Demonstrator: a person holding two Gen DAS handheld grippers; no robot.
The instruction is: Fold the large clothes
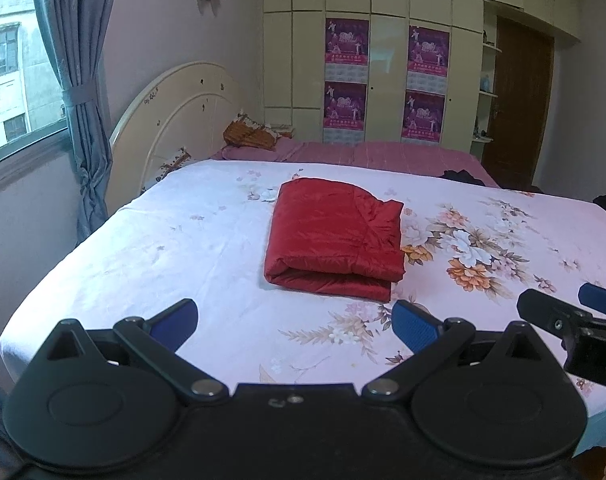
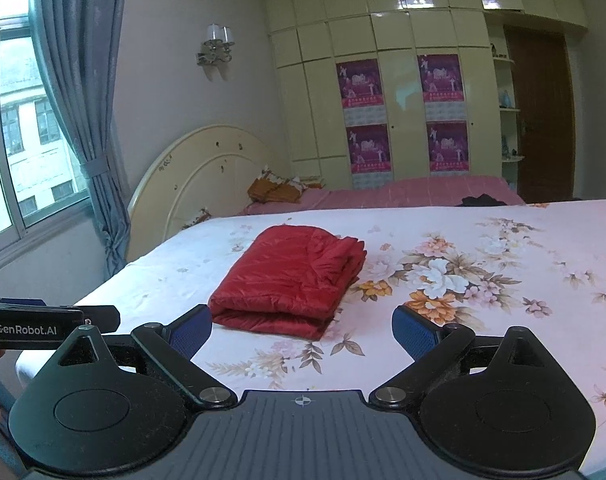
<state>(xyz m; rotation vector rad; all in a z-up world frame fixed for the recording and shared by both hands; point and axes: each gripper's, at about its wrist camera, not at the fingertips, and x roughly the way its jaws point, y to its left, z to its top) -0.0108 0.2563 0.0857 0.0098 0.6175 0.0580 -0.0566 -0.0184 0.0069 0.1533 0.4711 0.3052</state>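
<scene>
left gripper (image 1: 295,322) spread, empty, bottom of frame | right gripper (image 2: 301,328) spread, empty, bottom of frame | jacket (image 1: 333,236) folded, mid-frame on bed (image 1: 143,248), clear of both | risk: puffy slick fabric likely springs open; a re-grab catching only the top layer would undo the fold

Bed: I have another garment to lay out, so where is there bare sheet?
Widest free patch: sheet between the folded red garment and the window-side edge. Right of the garment is bare too. Near edge is crowded by both open grippers, left and right.
</scene>
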